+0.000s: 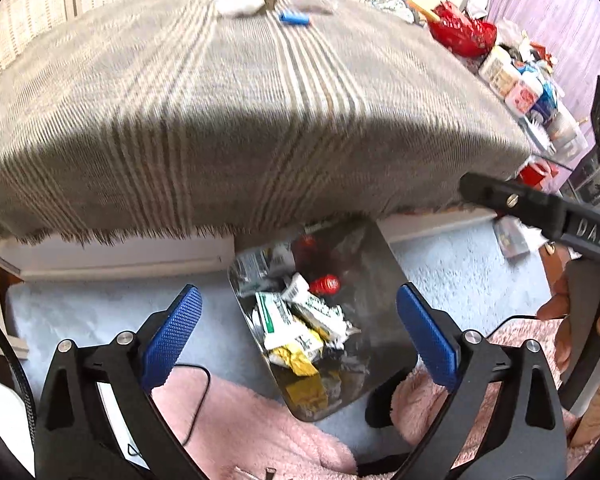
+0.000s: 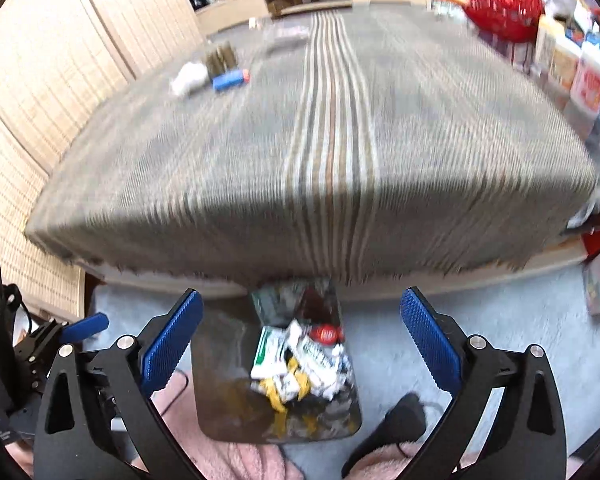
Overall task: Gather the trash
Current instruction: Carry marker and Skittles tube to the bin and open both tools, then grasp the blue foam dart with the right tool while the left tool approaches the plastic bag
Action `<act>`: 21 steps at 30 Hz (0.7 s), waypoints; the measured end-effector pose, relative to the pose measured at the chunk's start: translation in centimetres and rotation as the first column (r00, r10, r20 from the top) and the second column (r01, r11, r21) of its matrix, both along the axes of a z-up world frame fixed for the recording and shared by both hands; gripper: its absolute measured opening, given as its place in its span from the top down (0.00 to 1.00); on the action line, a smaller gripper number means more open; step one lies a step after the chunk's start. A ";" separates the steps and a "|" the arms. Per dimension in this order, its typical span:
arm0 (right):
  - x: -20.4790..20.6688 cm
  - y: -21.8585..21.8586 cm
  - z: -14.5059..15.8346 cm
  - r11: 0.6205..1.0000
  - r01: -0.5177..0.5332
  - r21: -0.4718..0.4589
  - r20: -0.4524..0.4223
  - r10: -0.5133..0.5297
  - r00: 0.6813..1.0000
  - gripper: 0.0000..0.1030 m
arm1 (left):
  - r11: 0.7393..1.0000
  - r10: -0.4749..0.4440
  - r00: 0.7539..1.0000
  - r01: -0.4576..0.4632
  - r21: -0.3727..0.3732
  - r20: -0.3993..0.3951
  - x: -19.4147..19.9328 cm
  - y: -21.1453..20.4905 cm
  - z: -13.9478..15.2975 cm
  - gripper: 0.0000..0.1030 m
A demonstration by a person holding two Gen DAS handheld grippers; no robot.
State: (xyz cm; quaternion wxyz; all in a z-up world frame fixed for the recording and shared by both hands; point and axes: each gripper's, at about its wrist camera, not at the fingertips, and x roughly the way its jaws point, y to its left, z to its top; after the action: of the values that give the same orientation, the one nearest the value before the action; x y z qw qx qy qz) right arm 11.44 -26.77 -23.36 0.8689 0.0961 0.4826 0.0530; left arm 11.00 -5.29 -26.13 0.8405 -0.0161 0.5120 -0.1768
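Observation:
A shiny metal bin (image 1: 380, 280) stands on the floor at the table's near edge, holding wrappers (image 1: 300, 324) and a red cap. It also shows in the right wrist view (image 2: 212, 392). My left gripper (image 1: 300, 328) is open and empty, above the bin. My right gripper (image 2: 300, 336) is open and empty, also above the bin. On the far part of the striped tablecloth (image 1: 220, 112) lie a white crumpled tissue (image 1: 238, 0) and a blue cylinder (image 1: 294, 17). They also show in the right wrist view, the tissue (image 2: 188, 74) and the blue cylinder (image 2: 230, 79).
A red basket (image 1: 462, 32) and several boxes and packets (image 1: 520, 88) crowd the table's right side. Pale blue carpet (image 1: 460, 280) and a pink fluffy rug (image 1: 240, 420) lie below. The right gripper's body (image 1: 540, 208) reaches in from the right. A brown packet (image 2: 220, 58) stands by the tissue.

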 end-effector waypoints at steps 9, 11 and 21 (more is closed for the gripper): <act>6.1 -0.5 4.3 0.999 0.046 -0.020 0.074 -0.044 0.996 0.03 | 0.999 0.035 0.996 -0.036 0.010 0.079 4.7 1.6 3.6 0.09; 7.5 -0.7 4.8 0.999 0.052 -0.015 0.078 -0.050 0.996 0.03 | 0.999 0.047 0.994 -0.048 0.013 0.096 6.0 1.8 4.4 0.09; 14.1 -0.1 5.6 0.998 0.058 0.011 0.082 -0.059 0.995 0.03 | 0.997 0.069 0.985 -0.072 0.010 0.159 12.9 1.9 7.9 0.09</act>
State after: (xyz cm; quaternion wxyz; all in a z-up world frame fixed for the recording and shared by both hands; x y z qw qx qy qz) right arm 25.58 -26.88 -17.80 0.8888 0.1117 0.4431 0.0336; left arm 23.91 -3.41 -18.27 0.8844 -0.0134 0.4439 -0.1436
